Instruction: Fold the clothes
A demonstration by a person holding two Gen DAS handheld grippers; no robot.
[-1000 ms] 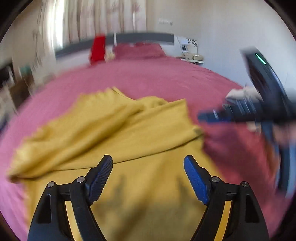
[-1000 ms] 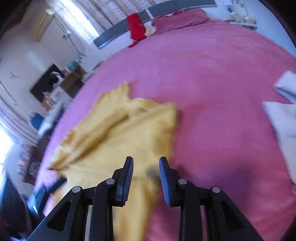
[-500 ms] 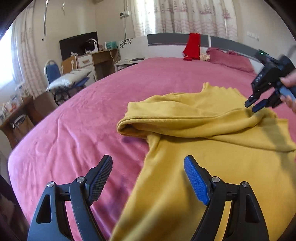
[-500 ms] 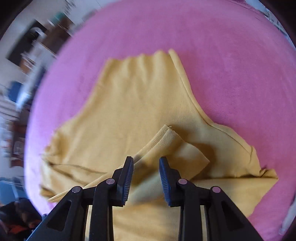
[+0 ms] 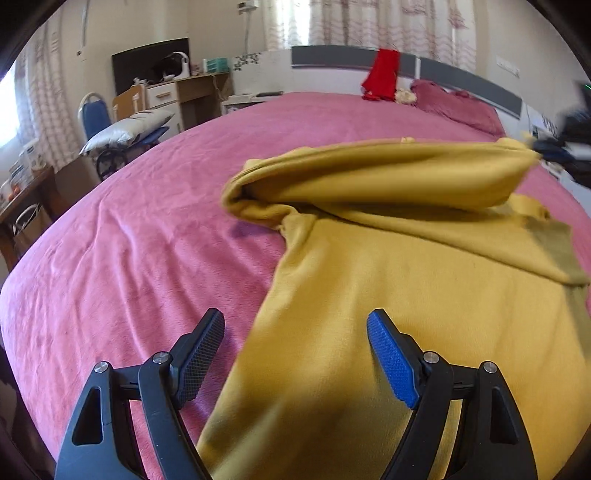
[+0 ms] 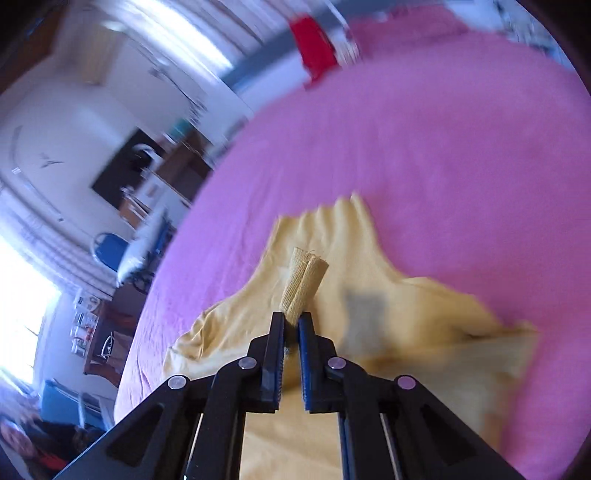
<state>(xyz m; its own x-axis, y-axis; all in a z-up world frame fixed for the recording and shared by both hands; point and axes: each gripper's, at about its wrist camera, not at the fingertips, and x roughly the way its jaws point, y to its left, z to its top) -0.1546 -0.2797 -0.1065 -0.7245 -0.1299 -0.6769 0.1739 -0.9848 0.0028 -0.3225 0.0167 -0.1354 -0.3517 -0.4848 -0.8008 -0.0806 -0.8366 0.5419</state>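
Right gripper [image 6: 291, 325] pinches the yellow garment's ribbed cuff [image 6: 303, 282], sleeve [image 5: 373, 177] running three to nine o'clock over the garment [image 5: 406, 332] on the pink bed [image 5: 147, 251]; left gripper [image 5: 295, 347], spread, hovers at its six o'clock.

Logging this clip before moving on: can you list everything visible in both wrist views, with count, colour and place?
Sweater: one, mustard yellow, spread on the bed, cuff lifted.
Bed cover: one, pink, under the sweater.
Pillow: one, dark pink, at the headboard.
Red cloth: one, draped over the grey headboard.
Chair: one, blue, left of the bed, holding a grey cushion.
Desk: one, wooden, by the far wall.
Screen: one, black, above the desk.
Curtains: pale, patterned, behind the headboard.
Left tongs: black and blue, open over the sweater's edge.
Right tongs: black, shut on the cuff.
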